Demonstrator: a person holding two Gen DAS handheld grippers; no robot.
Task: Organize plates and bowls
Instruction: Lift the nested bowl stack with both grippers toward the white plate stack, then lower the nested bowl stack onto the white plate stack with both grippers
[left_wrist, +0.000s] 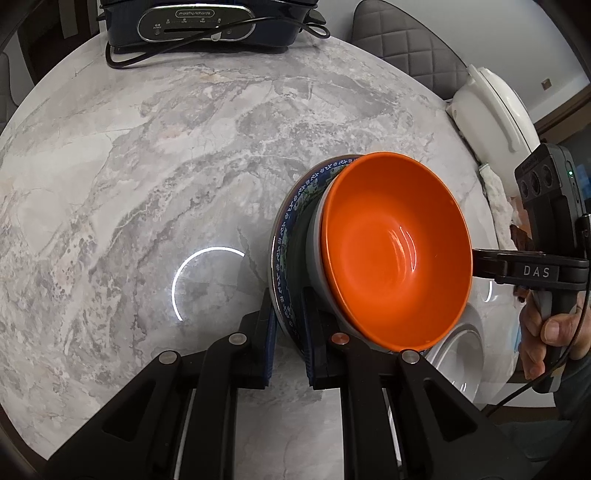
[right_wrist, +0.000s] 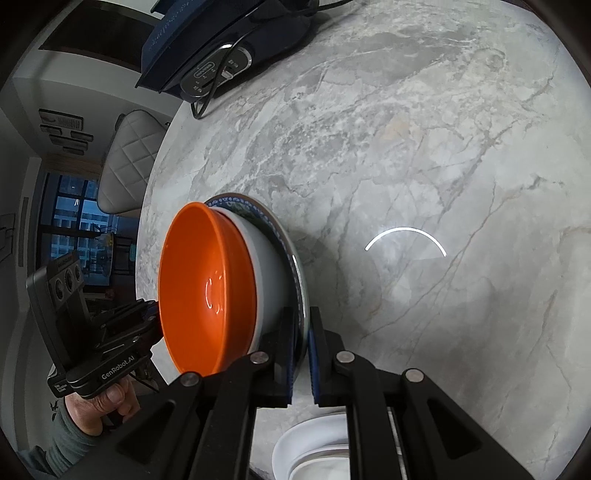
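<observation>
Orange bowl (left_wrist: 397, 254) sits nested on a blue-patterned plate (left_wrist: 291, 221), with a pale grey bowl wall (left_wrist: 316, 258) showing between them; the whole stack is tipped on edge above the marble table (left_wrist: 147, 166). From the left wrist camera, the left gripper (left_wrist: 288, 354) has its fingers closed on the plate's rim at about 6 o'clock of the stack, one blue pad (left_wrist: 269, 343) on each face. The right gripper (right_wrist: 301, 365) pinches the same plate rim, again near 6 o'clock in its own camera, with the orange bowl at 9 o'clock of the fingers. In the left camera the right gripper's body appears at 3 o'clock, just beside the bowl's edge, held by a hand (left_wrist: 550, 332). A white plate (right_wrist: 310, 435) lies on the table below the stack. A dark blue appliance (left_wrist: 207, 26) with a black cord (left_wrist: 122, 59) stands at 12 o'clock, and a white cooker (left_wrist: 491, 107) at 2 o'clock.
</observation>
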